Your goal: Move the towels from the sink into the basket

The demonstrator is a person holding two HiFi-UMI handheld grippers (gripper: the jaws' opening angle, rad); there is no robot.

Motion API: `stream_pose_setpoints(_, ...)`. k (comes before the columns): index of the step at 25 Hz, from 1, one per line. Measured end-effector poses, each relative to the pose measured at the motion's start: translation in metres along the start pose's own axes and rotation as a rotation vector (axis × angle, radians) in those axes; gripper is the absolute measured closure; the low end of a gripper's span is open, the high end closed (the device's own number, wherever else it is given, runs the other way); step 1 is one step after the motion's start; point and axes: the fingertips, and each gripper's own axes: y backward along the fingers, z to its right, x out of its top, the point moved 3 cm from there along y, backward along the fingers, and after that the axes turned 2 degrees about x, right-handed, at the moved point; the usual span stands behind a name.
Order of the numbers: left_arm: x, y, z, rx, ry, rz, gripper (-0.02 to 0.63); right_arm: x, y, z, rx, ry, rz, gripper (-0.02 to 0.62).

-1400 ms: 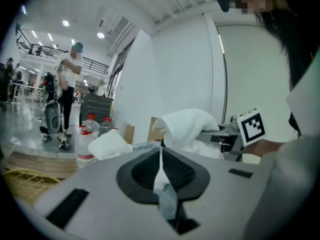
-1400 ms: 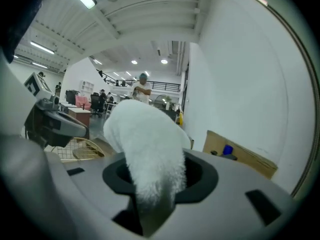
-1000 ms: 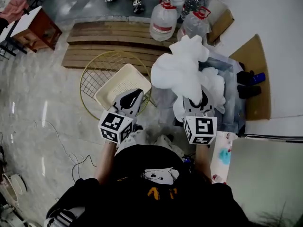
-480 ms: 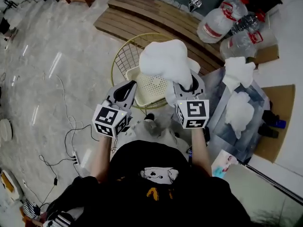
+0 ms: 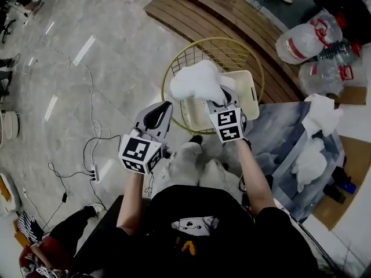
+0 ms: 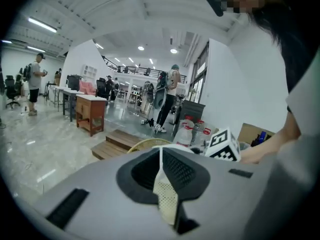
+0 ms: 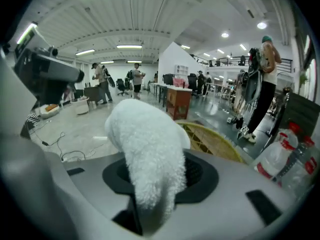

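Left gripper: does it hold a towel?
No, the left gripper has no towel between its jaws; the right gripper holds the towel.

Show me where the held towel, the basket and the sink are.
held towel (image 5: 196, 81): head view, middle of the white bundle.
basket (image 5: 249, 92): head view, cream right wall.
sink (image 5: 277, 127): head view, bare grey inner surface.

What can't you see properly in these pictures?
Basket bottom: head view, the held towel and right gripper cover part of it.
Right jaws' tips: right gripper view, towel drapes over them.
Sink towels: head view, bunched, count unclear.
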Motion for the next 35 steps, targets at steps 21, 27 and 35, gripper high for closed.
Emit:
stream_pose_setpoints(21, -0.061, 0.004, -0.056, 0.085, 0.089, -0.093, 0.589, -0.148, -0.177, -0.035, 0.224, -0.005, -0.478, 0.298)
stream_pose_setpoints(27, -0.032, -0.016, -0.045, 0.023, 0.071, -0.062, 0.589, -0.107, -0.12, -0.033, 0.237, -0.019, -0.365, 0.291)
stream_pose_setpoints(35, 0.018, -0.05, 0.01, -0.174, -0.026, -0.018, 0.589, -0.013, 0.005, 0.006, 0.039, -0.195, -0.005, 0.394)
